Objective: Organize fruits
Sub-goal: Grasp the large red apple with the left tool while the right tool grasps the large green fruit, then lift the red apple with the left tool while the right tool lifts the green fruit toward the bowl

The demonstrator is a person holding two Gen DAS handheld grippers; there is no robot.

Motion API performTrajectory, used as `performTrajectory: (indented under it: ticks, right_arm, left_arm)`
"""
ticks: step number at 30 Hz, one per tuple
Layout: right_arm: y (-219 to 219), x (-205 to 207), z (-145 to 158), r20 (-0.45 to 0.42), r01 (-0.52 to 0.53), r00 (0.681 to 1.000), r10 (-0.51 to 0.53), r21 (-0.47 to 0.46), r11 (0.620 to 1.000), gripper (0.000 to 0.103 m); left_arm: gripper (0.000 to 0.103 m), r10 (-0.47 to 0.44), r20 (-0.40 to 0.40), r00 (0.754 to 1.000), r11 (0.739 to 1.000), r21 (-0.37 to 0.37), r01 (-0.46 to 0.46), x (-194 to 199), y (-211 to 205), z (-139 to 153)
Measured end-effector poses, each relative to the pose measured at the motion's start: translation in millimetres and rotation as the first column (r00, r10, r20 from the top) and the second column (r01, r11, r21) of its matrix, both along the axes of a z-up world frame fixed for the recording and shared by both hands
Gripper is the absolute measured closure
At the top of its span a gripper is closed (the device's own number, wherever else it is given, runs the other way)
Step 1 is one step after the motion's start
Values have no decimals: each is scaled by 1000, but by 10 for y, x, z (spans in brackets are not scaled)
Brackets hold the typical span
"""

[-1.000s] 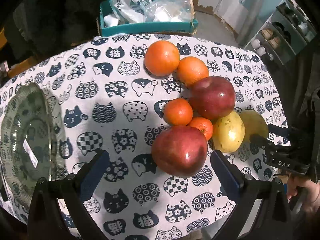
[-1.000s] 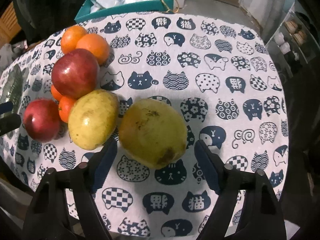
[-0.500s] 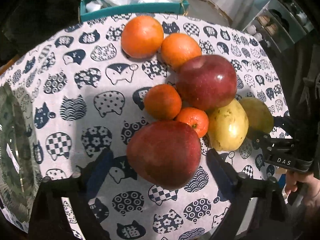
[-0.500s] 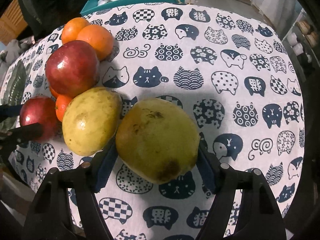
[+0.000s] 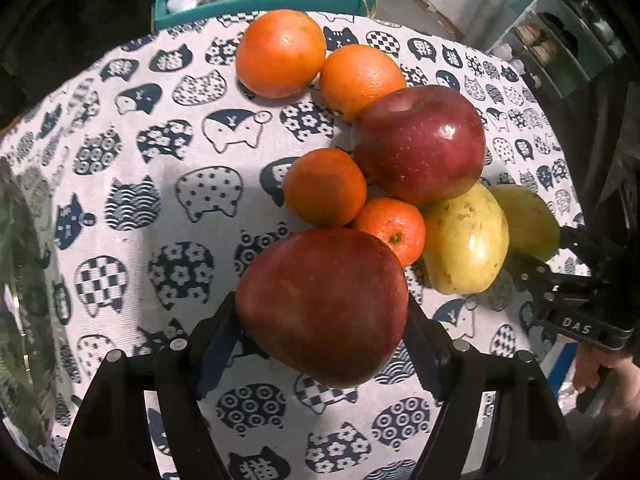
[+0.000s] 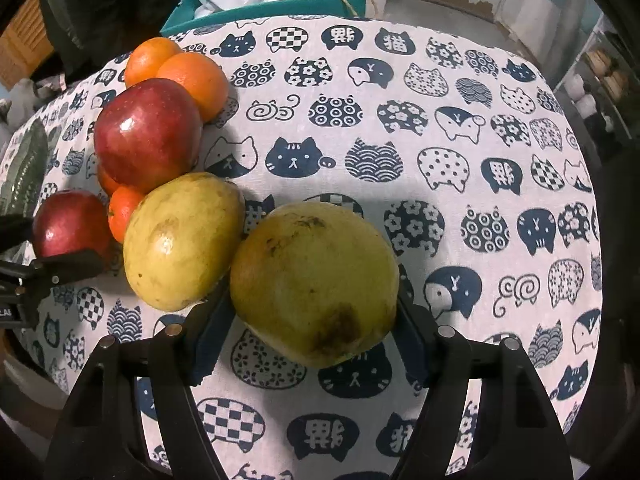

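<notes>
Between your left gripper (image 5: 322,320) fingers sits the near red apple (image 5: 322,304), both pads pressed to its sides; your right gripper (image 6: 314,320) likewise clamps the greenish-yellow fruit (image 6: 314,284). A second ago both sets of jaws stood wide with the fruit loose between them; they have since closed in and now grip. To the right of the right gripper, the cat-print tablecloth (image 6: 460,128) runs bare out to its curved edge, giving you room there. To the left of the left gripper, bare cloth leads to the glass plate (image 5: 24,264) at the table's rim. Touching the held apple is a small tangerine (image 5: 390,228), with a yellow fruit (image 5: 466,240) just beside it, crowding both grips. Beyond lie another tangerine (image 5: 324,186), a second red apple (image 5: 420,144) and two oranges (image 5: 280,54). Farthest, a teal tray (image 5: 264,4) holds plastic bags.
</notes>
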State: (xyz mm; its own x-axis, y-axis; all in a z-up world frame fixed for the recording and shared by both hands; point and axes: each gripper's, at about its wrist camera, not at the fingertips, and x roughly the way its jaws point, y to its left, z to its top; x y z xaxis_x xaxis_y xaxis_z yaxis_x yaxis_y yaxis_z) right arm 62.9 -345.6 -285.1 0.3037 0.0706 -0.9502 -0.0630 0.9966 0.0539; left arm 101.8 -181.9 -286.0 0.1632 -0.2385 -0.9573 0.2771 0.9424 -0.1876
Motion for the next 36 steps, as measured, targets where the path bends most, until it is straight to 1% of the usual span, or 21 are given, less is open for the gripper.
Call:
performTrajectory:
  ticks: [2, 5, 12, 17, 21, 25, 30, 36]
  right_arm:
    - [-31, -50, 15, 1, 8, 1000, -8, 0, 1000, 30]
    - [-51, -109, 40, 13, 27, 1000, -28, 5, 1000, 30]
    - [-105, -220, 238, 68, 62, 996, -62, 13, 998, 30]
    - [-111, -254, 474, 133, 80, 988, -82, 21, 997, 30]
    - [-31, -285, 647, 179, 83, 980, -85, 19, 996, 30]
    - [41, -293, 826, 225, 75, 971, -81, 35, 997, 30]
    - [133, -336, 1058, 291, 58, 954, -71, 52, 997, 30]
    - [287, -373, 1349, 369, 23, 928, -48, 71, 997, 30]
  left_arm:
    - [25, 3, 9, 1000, 1000, 5, -3, -8, 26, 13]
    - [25, 15, 16, 1000, 1000, -7, -15, -20, 87, 58]
    - [25, 9, 95, 995, 1000, 13, -10, -98, 154, 274]
    - [25, 10, 157, 988, 1000, 24, -14, -172, 223, 475]
    - [25, 19, 194, 981, 1000, 19, -24, -205, 277, 620]
    - [25, 31, 232, 972, 999, 18, -36, -244, 332, 770]
    - [25, 49, 264, 963, 999, 1, -51, -303, 449, 944]
    - [25, 72, 314, 947, 997, -9, -73, -384, 618, 1177]
